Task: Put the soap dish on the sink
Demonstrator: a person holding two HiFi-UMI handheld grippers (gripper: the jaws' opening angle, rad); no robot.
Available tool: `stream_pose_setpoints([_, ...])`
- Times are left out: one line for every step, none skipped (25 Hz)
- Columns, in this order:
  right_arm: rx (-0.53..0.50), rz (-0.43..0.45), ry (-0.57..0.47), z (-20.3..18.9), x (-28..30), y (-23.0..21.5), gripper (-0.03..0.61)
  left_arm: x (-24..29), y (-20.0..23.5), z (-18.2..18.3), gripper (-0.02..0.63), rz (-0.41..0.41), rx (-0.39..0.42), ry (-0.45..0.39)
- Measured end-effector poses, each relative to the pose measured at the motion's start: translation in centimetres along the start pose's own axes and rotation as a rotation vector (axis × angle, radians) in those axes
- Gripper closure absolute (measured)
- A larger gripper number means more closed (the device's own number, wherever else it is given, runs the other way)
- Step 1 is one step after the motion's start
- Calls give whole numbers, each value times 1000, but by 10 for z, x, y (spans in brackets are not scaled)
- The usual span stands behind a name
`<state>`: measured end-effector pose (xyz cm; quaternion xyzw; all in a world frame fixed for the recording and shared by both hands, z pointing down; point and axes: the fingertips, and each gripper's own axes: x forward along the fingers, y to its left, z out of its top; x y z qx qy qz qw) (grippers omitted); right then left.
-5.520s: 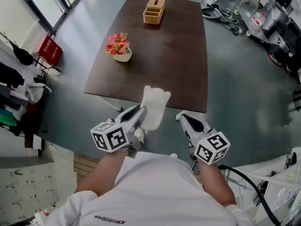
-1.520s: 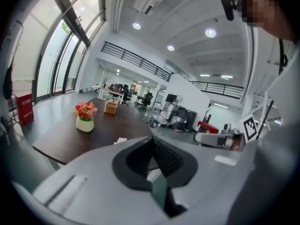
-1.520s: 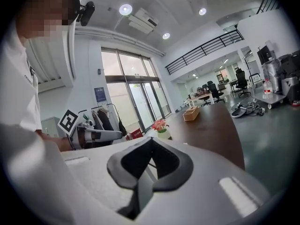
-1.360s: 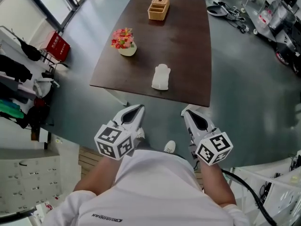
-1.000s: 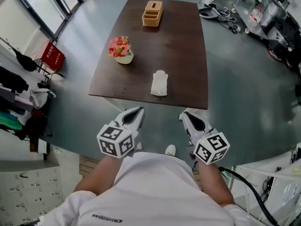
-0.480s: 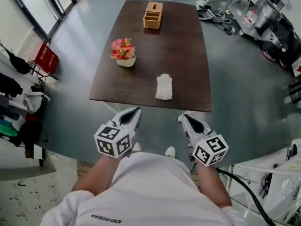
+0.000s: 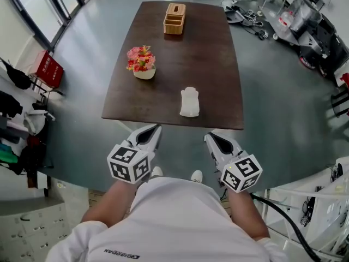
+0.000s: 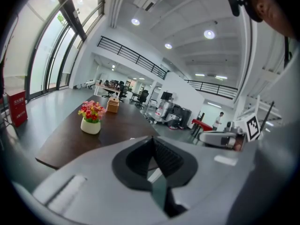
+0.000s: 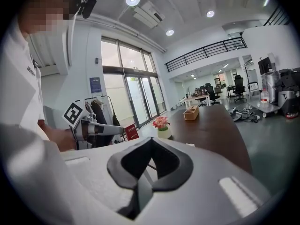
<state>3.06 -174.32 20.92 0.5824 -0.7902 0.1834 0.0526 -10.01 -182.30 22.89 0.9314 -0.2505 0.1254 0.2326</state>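
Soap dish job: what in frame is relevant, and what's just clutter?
Job:
- soap dish, lying on the table near its front edge
- left gripper and right gripper, both shut and empty, short of the table
- no sink in view

Lying about:
- flower pot
- wooden box at the table's far end

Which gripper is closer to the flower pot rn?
Left. The left gripper is off the near edge of the table, roughly in line with the flower pot; the right gripper is off the same edge, farther right, beyond the soap dish.
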Motion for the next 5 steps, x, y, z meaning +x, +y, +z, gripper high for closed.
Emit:
stream_pose_setpoints([-1,0,4,0,1,0,578,0,1,1,607,-1,-1,0])
stream_pose_setpoints([-3,0,8,0,1,1,578,-1,1,1,607,-3,-1,0])
stream_pose_setpoints([-4,0,12,1,1,1,578,-1,1,2,607,-4,-2,-1])
stream_pose_setpoints([-6,-1,16,1,1,1,578,-1,0,3,607,-5,-2,-2])
stream_pose_setpoints([-8,-1,19,2,1,1,578,-1,0,3,609,-7,-3,-3])
